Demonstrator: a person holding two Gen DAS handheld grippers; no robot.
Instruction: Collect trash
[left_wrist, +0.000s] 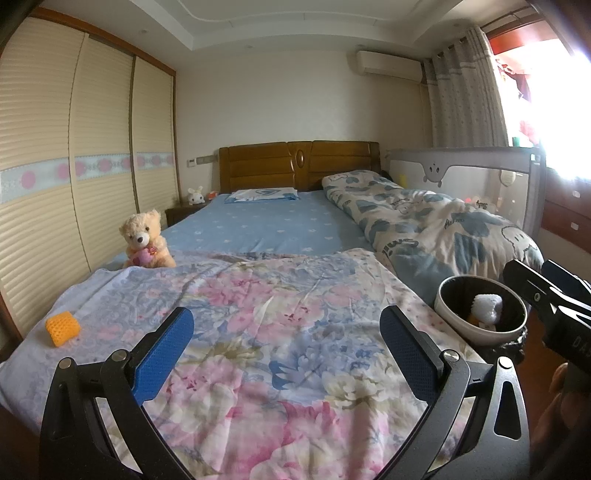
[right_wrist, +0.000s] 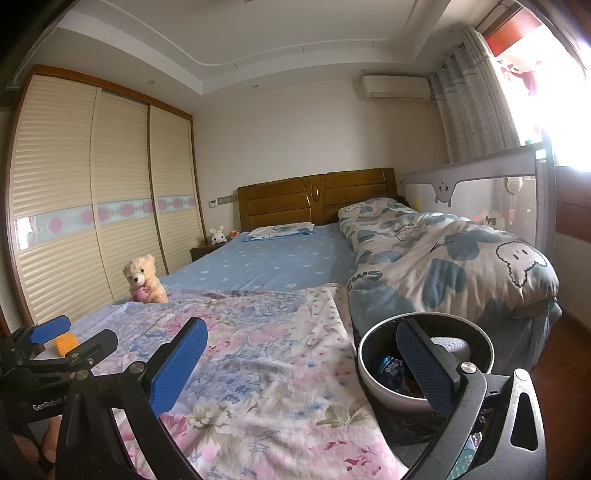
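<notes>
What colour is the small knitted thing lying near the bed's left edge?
Orange-yellow knitted thing, clearest in the left wrist view.

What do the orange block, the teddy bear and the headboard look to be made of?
Orange block: seemingly foam or sponge, matte, with a dimpled mesh-like surface; it could also be knitted.
Teddy bear: plush fabric, going by its fuzzy cream pile.
Headboard: apparently wood with a glossy varnish, given the brown tone and the sheen on its grooved panels.
</notes>
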